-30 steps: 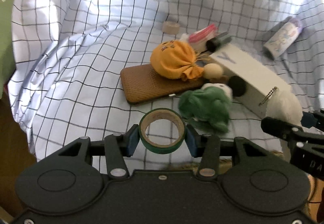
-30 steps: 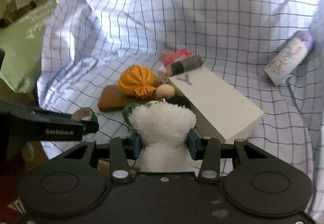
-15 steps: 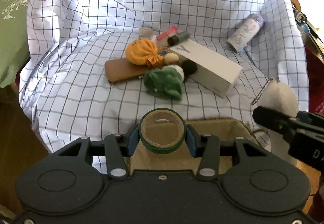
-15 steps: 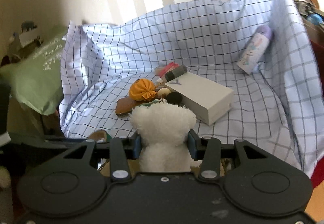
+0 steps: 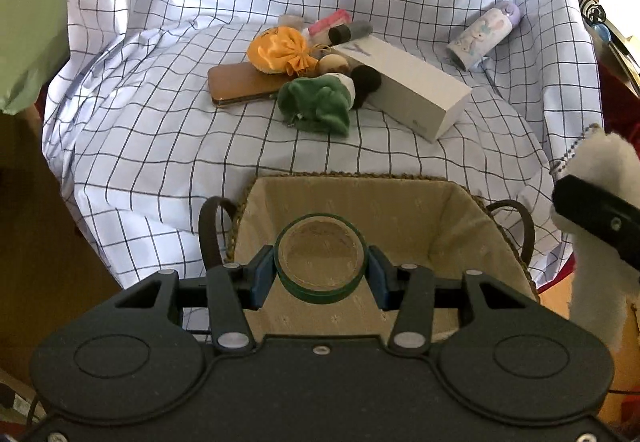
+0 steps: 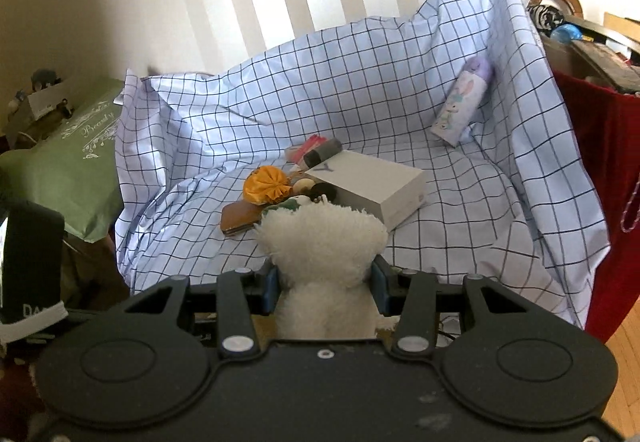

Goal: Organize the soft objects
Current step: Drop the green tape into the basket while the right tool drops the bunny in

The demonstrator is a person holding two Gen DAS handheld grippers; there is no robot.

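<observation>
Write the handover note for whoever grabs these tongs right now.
Left tongs: shut on the green tape roll, held over the lined wicker basket.
Right tongs: shut on the white plush toy, not over the basket in either view.
Basket: nothing visible inside it.
On the checked cloth: green plush, orange pouch, brown case, white box, pastel bottle, small bits.
Done: two pickups. Left: drop both off, then fetch the green plush and orange pouch.
</observation>
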